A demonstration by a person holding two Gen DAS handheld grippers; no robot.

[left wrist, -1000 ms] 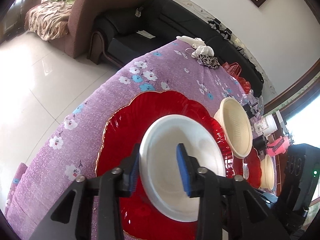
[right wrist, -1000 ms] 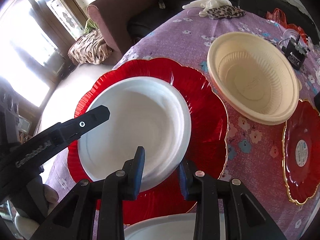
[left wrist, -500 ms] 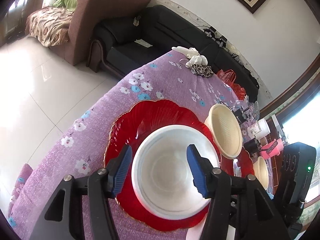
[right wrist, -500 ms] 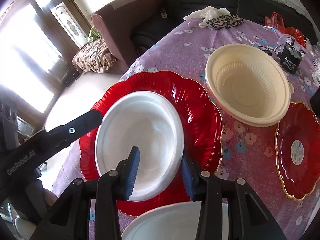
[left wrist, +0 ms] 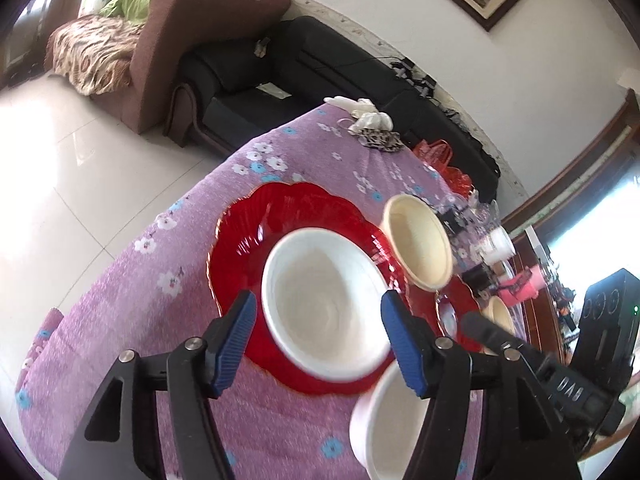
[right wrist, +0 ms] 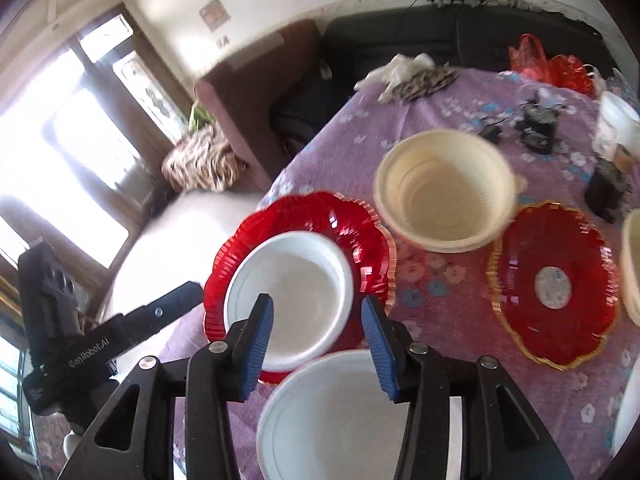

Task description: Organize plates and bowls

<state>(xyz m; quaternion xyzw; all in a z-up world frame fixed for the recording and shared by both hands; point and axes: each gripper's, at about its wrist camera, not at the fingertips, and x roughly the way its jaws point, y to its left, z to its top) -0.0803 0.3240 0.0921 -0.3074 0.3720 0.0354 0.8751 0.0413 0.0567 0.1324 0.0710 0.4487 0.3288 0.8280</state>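
A white bowl [left wrist: 324, 304] [right wrist: 292, 292] sits inside a big red scalloped plate [left wrist: 256, 232] [right wrist: 312, 216] on the purple flowered tablecloth. My left gripper [left wrist: 319, 306] hovers above and short of the bowl. Its jaws are opening and its blue pads stand clear of the rim. My right gripper [right wrist: 317, 308] hangs over the bowl's near edge. Its jaws are also opening, with nothing pressed between them. A second white bowl [right wrist: 340, 416] [left wrist: 384, 428] lies closer, under the right gripper. Each gripper shows in the other's view: the right gripper [left wrist: 488, 330] at right, the left gripper [right wrist: 160, 312] at left.
A large cream bowl [right wrist: 444, 192] stands behind the red plate, with a smaller red plate [right wrist: 560, 288] to its right and another cream bowl [right wrist: 632, 264] at the edge. Black gadgets, a white cup [right wrist: 616, 124], cloths [right wrist: 408, 72] and a red bag crowd the far side. A dark sofa lies beyond.
Both grippers have let go of the white bowl's rim, opened wider and drawn back and up. The bowl stays in the red plate.
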